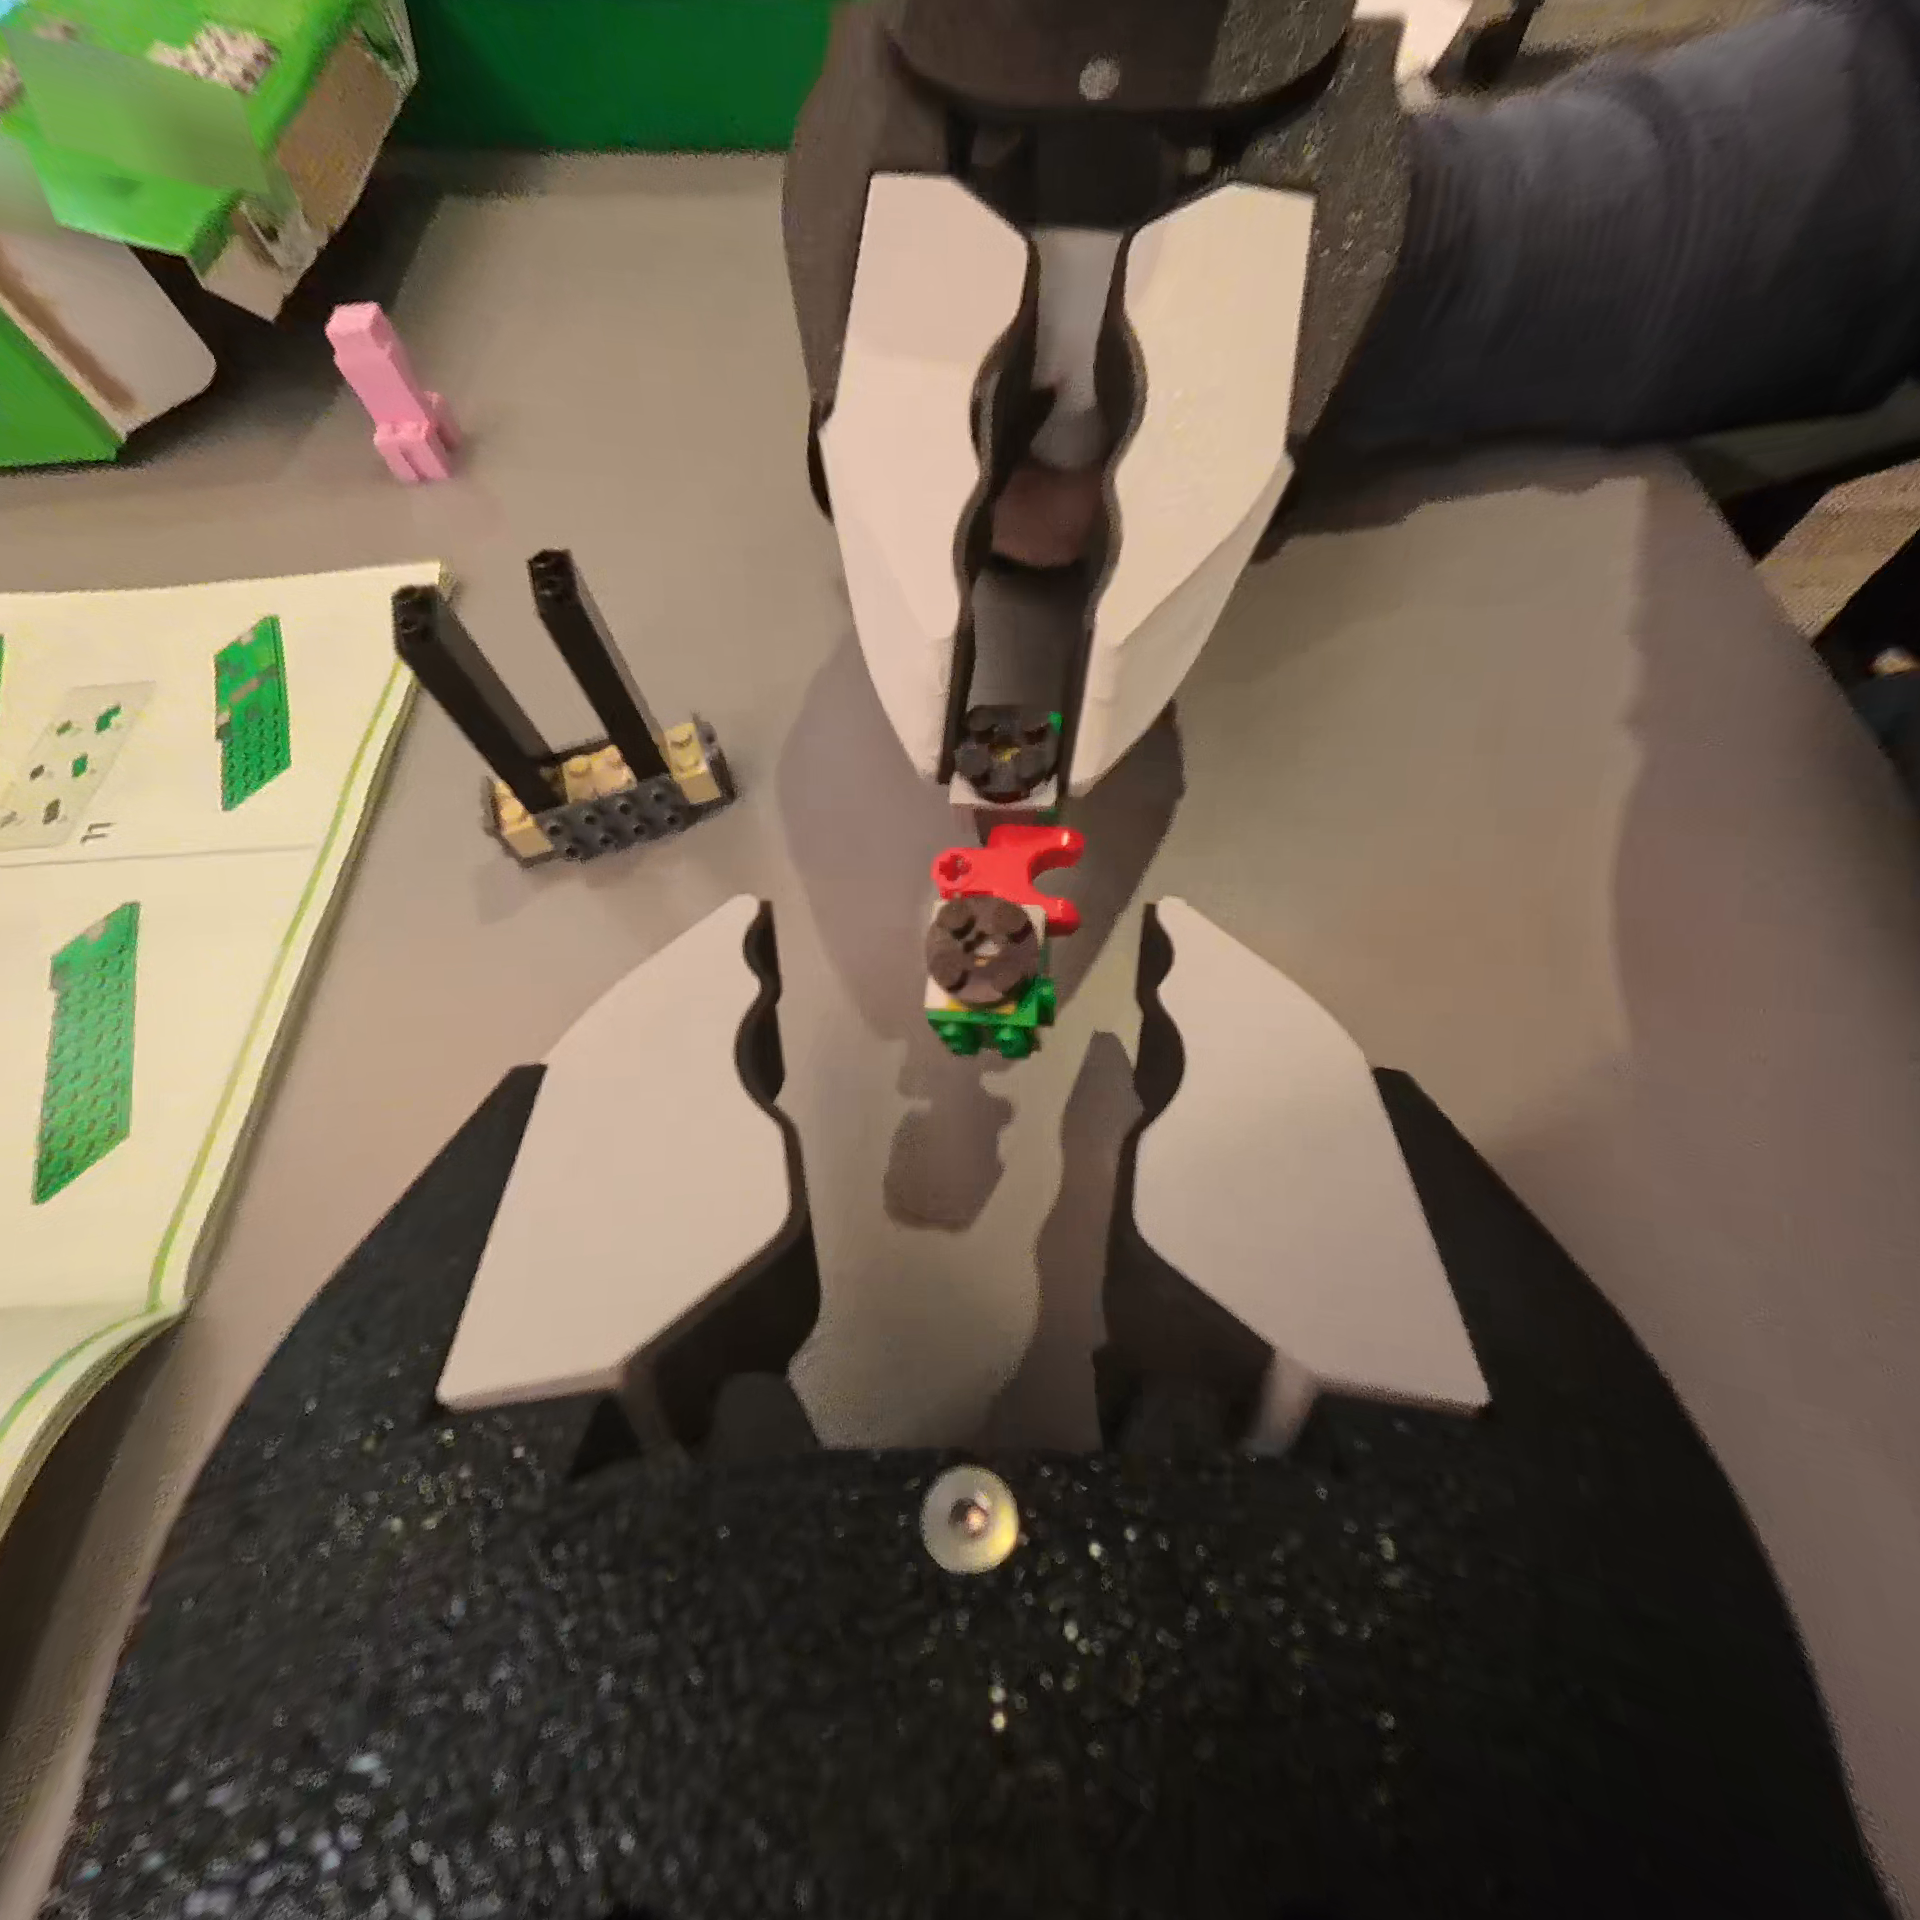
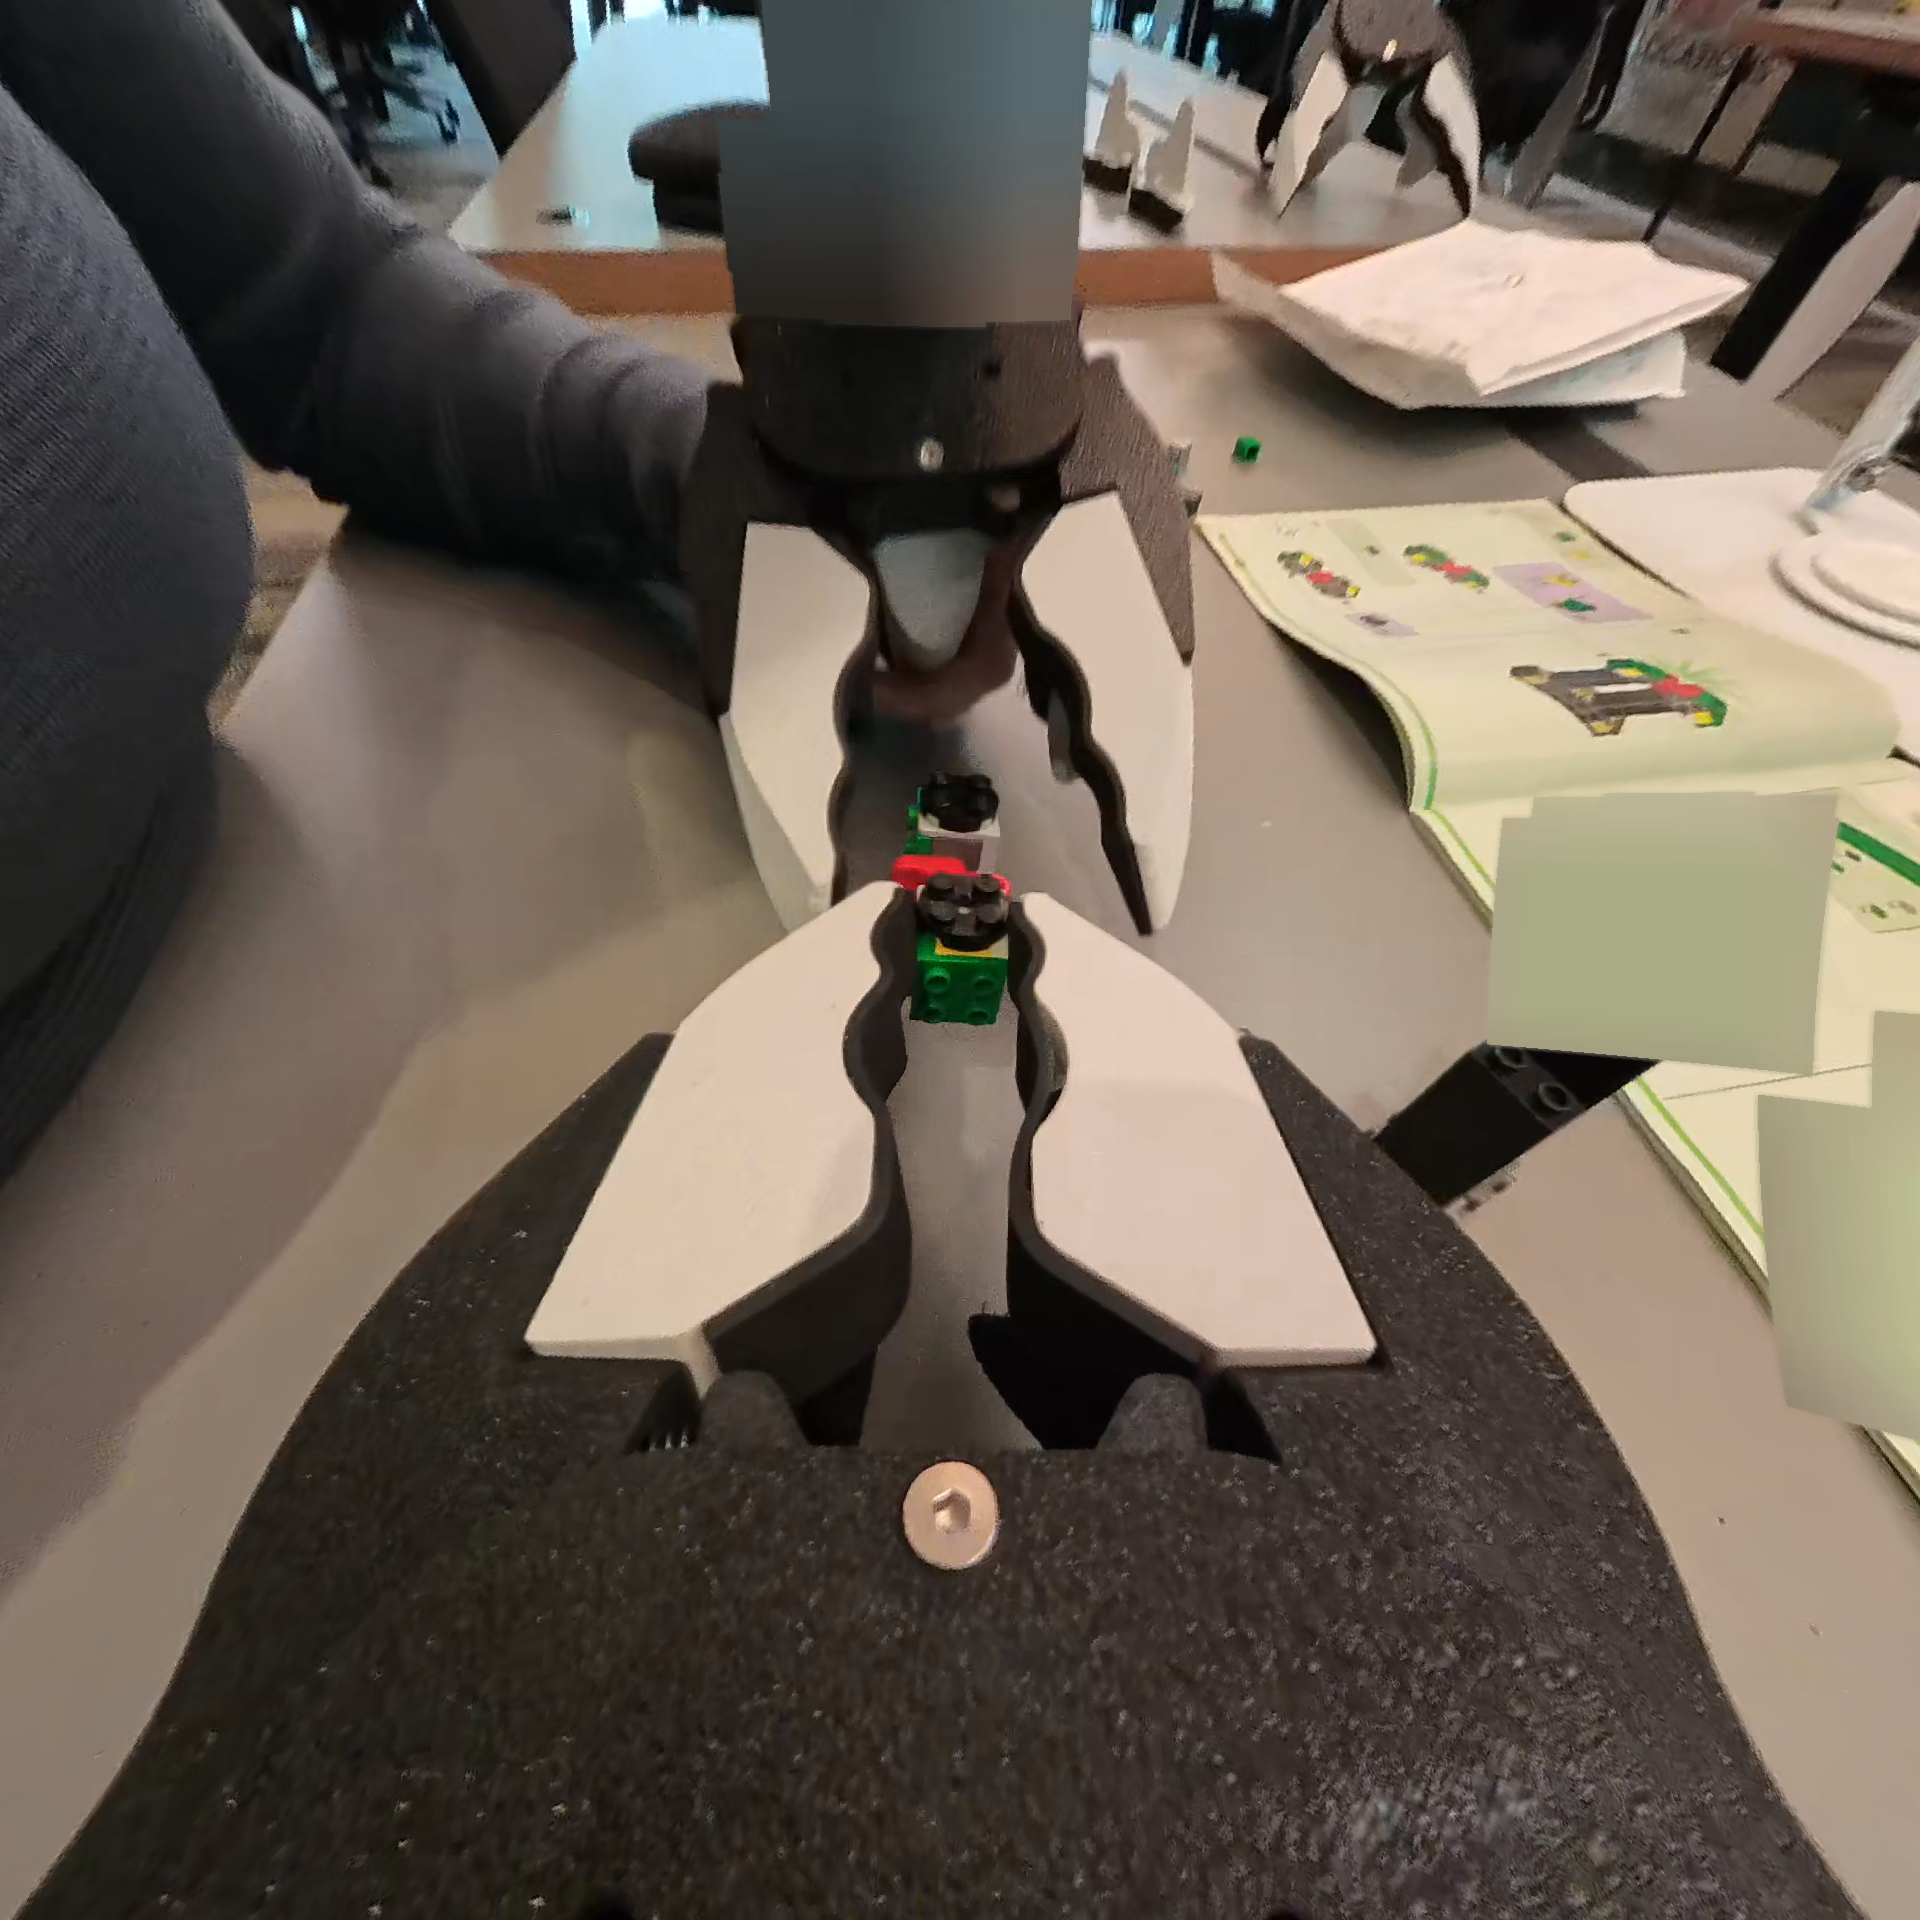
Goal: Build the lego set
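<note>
A small lego assembly (image 1: 987,966) has green bricks, two black round plates and a red piece (image 1: 1013,868) in the middle. My right gripper (image 1: 1008,774) comes in from the far side and is shut on one end of it. In the right wrist view the fingertips (image 2: 883,935) clamp the green brick (image 2: 956,982) under a black round plate (image 2: 961,904). My left gripper (image 1: 953,914) is open, its fingers (image 2: 1132,727) standing either side of the assembly's other end without touching. The assembly's shadow lies on the grey table (image 1: 1455,935).
A build with two black pillars on a grey and tan base (image 1: 592,748) stands to the left. A pink figure (image 1: 395,405) and green box (image 1: 156,156) sit behind it. An open instruction booklet (image 1: 156,935) (image 2: 1507,644) lies nearby. A loose green brick (image 2: 1245,449) lies farther off. Less than 4 cm separates the two grippers' tips. From either gripper's tips it is about 25 cm to the pink figure (image 1: 395,405).
</note>
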Motion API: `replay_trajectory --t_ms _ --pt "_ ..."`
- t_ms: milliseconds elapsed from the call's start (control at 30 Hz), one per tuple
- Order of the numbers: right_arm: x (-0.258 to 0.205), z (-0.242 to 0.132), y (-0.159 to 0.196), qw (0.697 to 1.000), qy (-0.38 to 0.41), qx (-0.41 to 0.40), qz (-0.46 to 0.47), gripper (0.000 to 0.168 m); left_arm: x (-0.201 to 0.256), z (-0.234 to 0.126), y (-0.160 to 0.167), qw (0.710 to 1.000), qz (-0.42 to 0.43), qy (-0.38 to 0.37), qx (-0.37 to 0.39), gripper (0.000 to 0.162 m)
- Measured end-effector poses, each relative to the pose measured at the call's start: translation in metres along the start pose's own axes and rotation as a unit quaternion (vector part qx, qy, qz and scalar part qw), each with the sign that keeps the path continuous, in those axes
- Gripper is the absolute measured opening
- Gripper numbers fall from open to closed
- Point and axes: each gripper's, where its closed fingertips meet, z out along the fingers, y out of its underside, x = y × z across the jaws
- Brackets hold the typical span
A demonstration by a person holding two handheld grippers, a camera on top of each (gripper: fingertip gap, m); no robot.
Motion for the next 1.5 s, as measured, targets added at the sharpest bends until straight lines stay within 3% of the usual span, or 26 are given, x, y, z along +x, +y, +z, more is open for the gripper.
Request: replay_trajectory --t_ms 300,533,667,767,1000,1167,1500 --pt "0.005 -0.001 -0.017 0.998 0.007 0.07 0.0 0.016 0.001 -0.009 -0.023 0.994 -0.017 0.046 0.097 0.029" --pt "0.006 0.001 -0.023 0.996 0.007 0.09 0.01 0.016 0.001 -0.017 -0.029 0.99 -0.019 0.031 0.133 0.025" --pt "0.023 -0.004 -0.033 0.992 0.078 0.09 0.033 0.02 -0.022 -0.021 -0.018 0.993 -0.029 -0.057 0.098 0.025" --pt "0.039 -0.004 -0.038 0.982 0.153 0.08 0.079 0.02 -0.038 -0.025 -0.004 0.99 0.027 -0.133 0.046 0.025" --pt "0.051 0.019 -0.008 0.952 0.25 -0.032 0.172 0.021 -0.054 -0.025 0.015 0.969 0.109 -0.218 -0.036 0.025" --pt "0.055 0.028 0.005 0.932 0.275 -0.068 0.225 0.019 -0.058 -0.022 0.024 0.962 0.125 -0.232 -0.071 0.025" --pt "0.054 0.039 0.021 0.922 0.266 -0.107 0.261 0.019 -0.06 -0.018 0.034 0.967 0.096 -0.218 -0.087 0.024"
